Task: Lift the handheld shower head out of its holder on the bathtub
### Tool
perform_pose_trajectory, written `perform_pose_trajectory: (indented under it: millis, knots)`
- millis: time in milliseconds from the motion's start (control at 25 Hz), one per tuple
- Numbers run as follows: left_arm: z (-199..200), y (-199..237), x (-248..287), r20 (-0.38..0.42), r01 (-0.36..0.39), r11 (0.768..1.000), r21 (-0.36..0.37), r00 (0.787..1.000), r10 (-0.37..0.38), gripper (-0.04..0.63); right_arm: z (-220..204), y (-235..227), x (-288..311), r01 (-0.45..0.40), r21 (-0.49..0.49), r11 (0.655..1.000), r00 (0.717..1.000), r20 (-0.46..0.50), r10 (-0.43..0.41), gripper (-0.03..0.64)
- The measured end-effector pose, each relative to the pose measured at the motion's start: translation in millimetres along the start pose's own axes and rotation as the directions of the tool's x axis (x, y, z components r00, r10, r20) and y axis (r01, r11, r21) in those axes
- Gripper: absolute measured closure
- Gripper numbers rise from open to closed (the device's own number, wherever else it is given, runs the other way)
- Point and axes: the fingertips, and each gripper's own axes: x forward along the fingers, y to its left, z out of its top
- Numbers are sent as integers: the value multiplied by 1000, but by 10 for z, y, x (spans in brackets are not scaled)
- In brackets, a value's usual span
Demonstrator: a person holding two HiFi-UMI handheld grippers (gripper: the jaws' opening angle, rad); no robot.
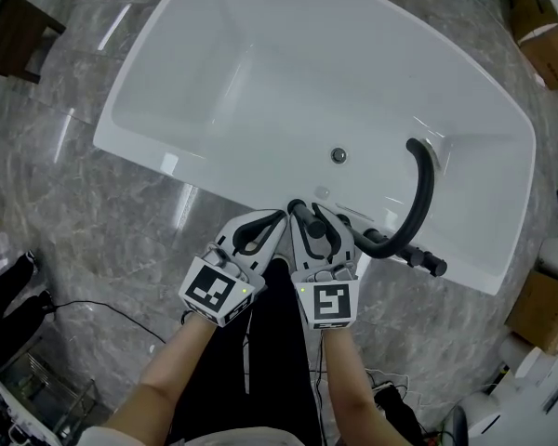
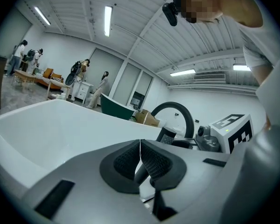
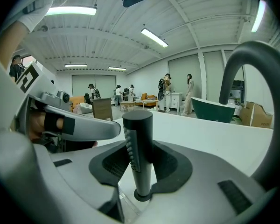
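The handheld shower head (image 3: 138, 146), a black cylinder with a strip of nozzles, stands upright in its round holder (image 3: 141, 196) on the near rim of the white bathtub (image 1: 167, 161). My right gripper (image 3: 139, 160) is shut on it, one pad on each side. From the head view the shower head (image 1: 298, 211) shows at the tips of the right gripper (image 1: 307, 217). Just to its left, the left gripper (image 1: 279, 218) is shut and empty; its pads (image 2: 151, 160) meet tip to tip. The left gripper's fingers (image 3: 79, 125) lie beside the shower head.
A black arched faucet spout (image 1: 426, 189) rises right of the shower head, with a black handle (image 1: 418, 256) on the rim. The drain (image 1: 338, 155) lies in the tub. Cardboard boxes (image 1: 539, 40) and cables (image 1: 93, 307) are on the marble floor. People stand far off (image 3: 189, 94).
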Motion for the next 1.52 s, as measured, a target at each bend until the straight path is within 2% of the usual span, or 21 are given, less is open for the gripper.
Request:
perform_pose_trajectory:
  millis: [760, 1520]
  knots:
    - [426, -383, -310, 55, 7, 998, 62, 998, -11, 584, 525, 129, -499, 26, -42, 999, 995, 96, -22, 479]
    - [950, -809, -877, 89, 20, 991, 131, 996, -32, 584, 1262, 340, -1105, 80, -6, 997, 978, 192, -78, 479]
